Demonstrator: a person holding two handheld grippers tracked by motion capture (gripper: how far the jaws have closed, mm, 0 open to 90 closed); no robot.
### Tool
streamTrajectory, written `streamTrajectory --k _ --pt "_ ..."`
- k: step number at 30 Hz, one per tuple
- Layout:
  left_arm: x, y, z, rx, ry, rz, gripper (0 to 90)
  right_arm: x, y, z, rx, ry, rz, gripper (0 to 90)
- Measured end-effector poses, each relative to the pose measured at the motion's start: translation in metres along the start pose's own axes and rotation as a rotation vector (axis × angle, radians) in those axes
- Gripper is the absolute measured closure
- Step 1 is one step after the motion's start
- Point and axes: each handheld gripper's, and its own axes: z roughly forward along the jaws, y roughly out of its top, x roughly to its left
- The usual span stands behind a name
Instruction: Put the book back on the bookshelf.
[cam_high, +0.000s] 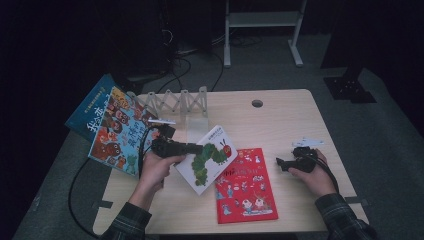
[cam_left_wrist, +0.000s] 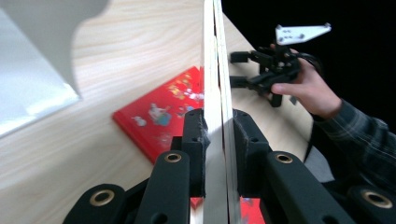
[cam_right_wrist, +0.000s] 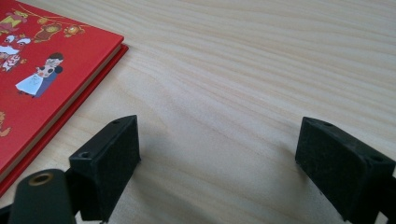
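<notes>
left gripper (cam_high: 196, 148) clamped on caterpillar book (cam_high: 212, 159) edge – lifted, right gripper (cam_right_wrist: 217, 163) wide – beside red book (cam_high: 245, 186)

- Red book (cam_right_wrist: 42, 70): cut off by left and top edges in right gripper view; title unreadable in high view.
- Caterpillar book (cam_left_wrist: 217, 93): edge-on in left gripper view, cover unseen; hides part of red book.
- Leaning books (cam_high: 117, 127): lower covers overlapped, cover characters too small to read.

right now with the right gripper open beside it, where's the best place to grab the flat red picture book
Grip the red picture book at its right long edge, coming in low from the right with the open right gripper. It lies flat on the wooden table, and that edge is bare and nearest.
</notes>
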Motion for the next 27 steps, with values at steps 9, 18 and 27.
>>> streamTrajectory --k 9,18,27 --pt "0.018 0.002 -0.023 -0.058 0.105 -0.032 76.5 0.0 0.0 0.0 0.0 0.0 0.0 12.5" --pt "0.033 0.004 -0.033 -0.085 0.209 -0.055 76.5 0.0 0.0 0.0 0.001 -0.001 0.0 12.1" --pt "0.045 0.008 -0.028 -0.093 0.281 -0.075 76.5 0.001 0.001 0.001 0.0 -0.001 0.005 11.8"
